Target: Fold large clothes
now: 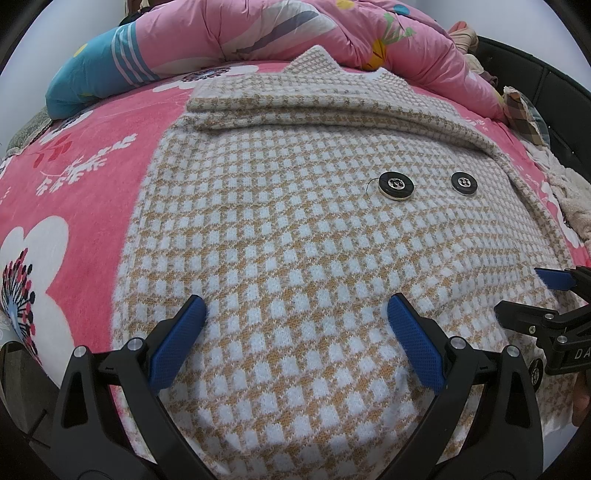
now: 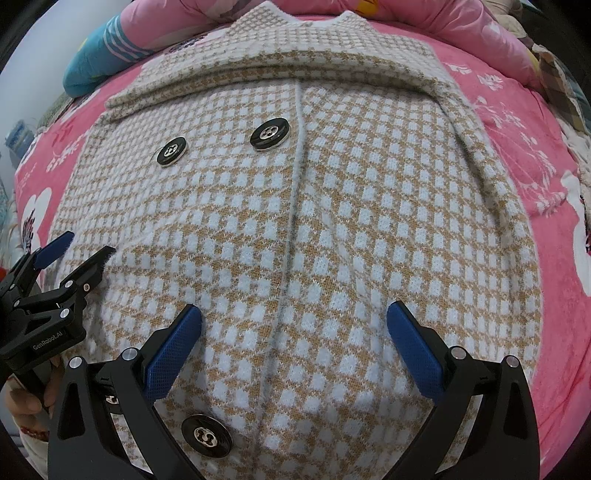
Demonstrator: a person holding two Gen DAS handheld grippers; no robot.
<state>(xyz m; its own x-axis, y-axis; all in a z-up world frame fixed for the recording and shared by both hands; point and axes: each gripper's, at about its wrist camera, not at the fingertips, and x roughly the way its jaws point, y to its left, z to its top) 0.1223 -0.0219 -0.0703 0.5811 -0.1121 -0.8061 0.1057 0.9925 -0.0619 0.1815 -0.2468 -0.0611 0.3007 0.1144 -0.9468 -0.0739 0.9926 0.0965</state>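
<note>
A tan and white checked knit coat point(image 1: 295, 229) lies flat on a pink flowered bed cover point(image 1: 85, 177), sleeves folded across its upper part. It fills the right wrist view too point(image 2: 332, 221), with black buttons point(image 2: 269, 133) left of the front seam. My left gripper point(image 1: 295, 314) is open, its blue pads low over the coat's lower left. My right gripper point(image 2: 293, 321) is open over the lower front seam. Each gripper shows in the other's view: the right one point(image 1: 532, 291) and the left one point(image 2: 79, 249).
A rolled pink quilt point(image 1: 332, 33) and a blue striped pillow point(image 1: 99, 66) lie along the far edge of the bed. A checked cushion point(image 1: 524, 114) and pale cloth point(image 1: 569, 195) lie at the right side. The pink cover point(image 2: 535, 155) shows on both sides of the coat.
</note>
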